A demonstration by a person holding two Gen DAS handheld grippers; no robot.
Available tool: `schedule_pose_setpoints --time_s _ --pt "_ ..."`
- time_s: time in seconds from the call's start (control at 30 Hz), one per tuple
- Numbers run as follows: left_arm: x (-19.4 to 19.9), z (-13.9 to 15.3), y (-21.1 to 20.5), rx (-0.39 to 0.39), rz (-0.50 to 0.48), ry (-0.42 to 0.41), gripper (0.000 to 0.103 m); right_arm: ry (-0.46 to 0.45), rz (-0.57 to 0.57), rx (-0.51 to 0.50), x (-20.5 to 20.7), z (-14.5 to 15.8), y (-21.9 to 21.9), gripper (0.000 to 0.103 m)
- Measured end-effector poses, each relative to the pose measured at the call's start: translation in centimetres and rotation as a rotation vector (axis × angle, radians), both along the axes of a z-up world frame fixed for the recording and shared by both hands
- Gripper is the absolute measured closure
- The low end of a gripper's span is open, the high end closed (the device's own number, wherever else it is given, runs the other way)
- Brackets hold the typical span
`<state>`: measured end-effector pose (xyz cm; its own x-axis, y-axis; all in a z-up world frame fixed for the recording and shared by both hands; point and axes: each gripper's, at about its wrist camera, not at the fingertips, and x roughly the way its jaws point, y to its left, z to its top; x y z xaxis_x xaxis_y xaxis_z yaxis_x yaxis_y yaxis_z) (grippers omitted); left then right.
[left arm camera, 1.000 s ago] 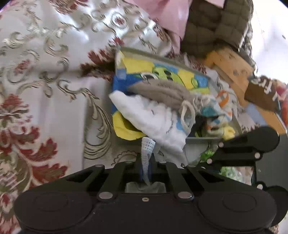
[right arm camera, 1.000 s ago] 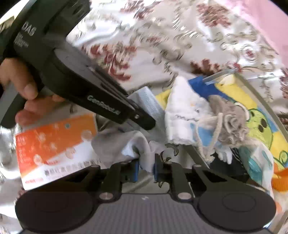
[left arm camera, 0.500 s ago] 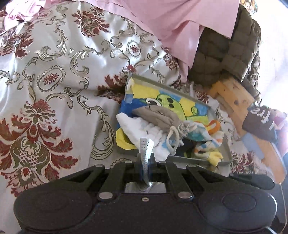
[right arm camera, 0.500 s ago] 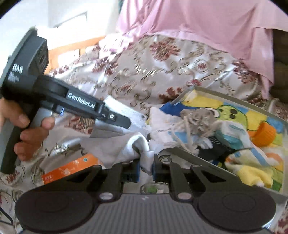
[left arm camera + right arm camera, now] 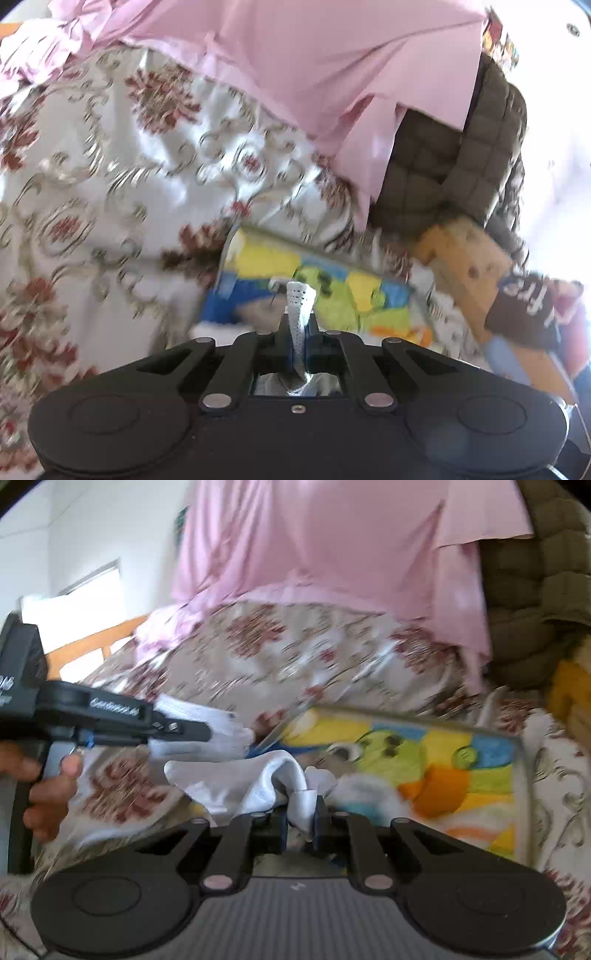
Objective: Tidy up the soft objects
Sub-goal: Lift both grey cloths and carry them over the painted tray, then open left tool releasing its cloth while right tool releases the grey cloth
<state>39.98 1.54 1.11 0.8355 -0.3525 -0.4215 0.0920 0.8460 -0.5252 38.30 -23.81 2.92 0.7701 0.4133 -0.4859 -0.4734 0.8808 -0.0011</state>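
Observation:
My left gripper [image 5: 297, 325] is shut on the edge of a white cloth [image 5: 300, 299] with a dotted hem. My right gripper [image 5: 301, 812] is shut on another part of the same white cloth [image 5: 236, 786], which hangs slack between the two, above the bed. The left gripper also shows in the right wrist view [image 5: 177, 731], at the left, with cloth [image 5: 207, 716] bunched at its tip. Beyond both lies a tray [image 5: 524, 775] lined with a bright cartoon print [image 5: 325, 280] and holding several soft items, blurred.
The bed has a floral silver-and-red cover [image 5: 110, 184]. A pink sheet [image 5: 314, 66] and an olive quilted cushion [image 5: 461, 155] lie at the back. A wooden piece [image 5: 465, 258] and a dark item with white letters [image 5: 524, 302] sit at the right.
Both grippers have risen and tilted up with the white cloth, which is now lifted off the bed. The tray sits lower and farther in both views.

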Motion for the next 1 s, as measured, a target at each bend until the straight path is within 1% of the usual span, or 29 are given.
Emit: schedule_pose_setpoints --time_s 0.13,0.23,0.3,0.4,0.5,0.57,0.63,0.67,0.73,0.8,0.87,0.9,0.93,1.0 --pt "2.3 0.6 -1.4 -0.050 0.029 -0.043 0.098 -0.044 -0.114 -0.040 2.9 0.4 -0.1 0.089" --pt "3.8 0.0 -2.6 -0.137 0.065 -0.038 0.098 -0.055 -0.183 -0.116 4.8 0.1 0.3 0.089" --pt "4.7 -0.8 -3.6 -0.170 0.080 -0.021 0.098 -0.039 -0.203 -0.157 6.0 -0.3 0.3 0.089" --pt "5.8 -2.1 -4.9 -0.160 0.078 0.007 0.097 -0.016 -0.215 -0.208 7.2 -1.0 0.3 0.089" --pt "6.3 -3.3 -5.6 -0.142 0.075 0.044 0.096 0.007 -0.217 -0.225 7.7 -1.7 0.3 0.088" --pt "6.5 -3.8 -5.8 -0.117 0.062 0.068 0.094 0.012 -0.219 -0.229 7.6 -2.0 0.3 0.084" --pt "6.7 -4.2 -5.8 -0.101 0.048 0.093 0.094 0.009 -0.224 -0.240 7.6 -2.2 0.2 0.078" --pt "6.6 -4.3 -5.6 -0.097 0.053 0.092 0.093 0.007 -0.227 -0.250 7.6 -2.2 0.2 0.074" --pt "6.5 -4.2 -5.3 -0.094 0.072 0.096 0.088 0.005 -0.236 -0.267 7.7 -2.1 0.0 0.054" --pt "6.4 -4.1 -5.0 -0.096 0.085 0.100 0.087 0.005 -0.250 -0.277 7.9 -1.7 -0.4 0.047" --pt "6.5 -3.8 -5.0 -0.093 0.085 0.099 0.086 0.009 -0.259 -0.276 7.9 -1.3 -0.8 0.046" --pt "6.4 -3.7 -5.1 -0.087 0.083 0.098 0.084 0.012 -0.261 -0.275 7.9 -1.1 -1.0 0.044" --pt "6.3 -3.6 -5.2 -0.080 0.080 0.097 0.082 0.013 -0.262 -0.275 7.8 -0.9 -1.2 0.042" --pt "6.1 -3.5 -5.5 -0.063 0.075 0.090 0.078 0.012 -0.263 -0.278 7.4 -0.7 -1.5 0.041"
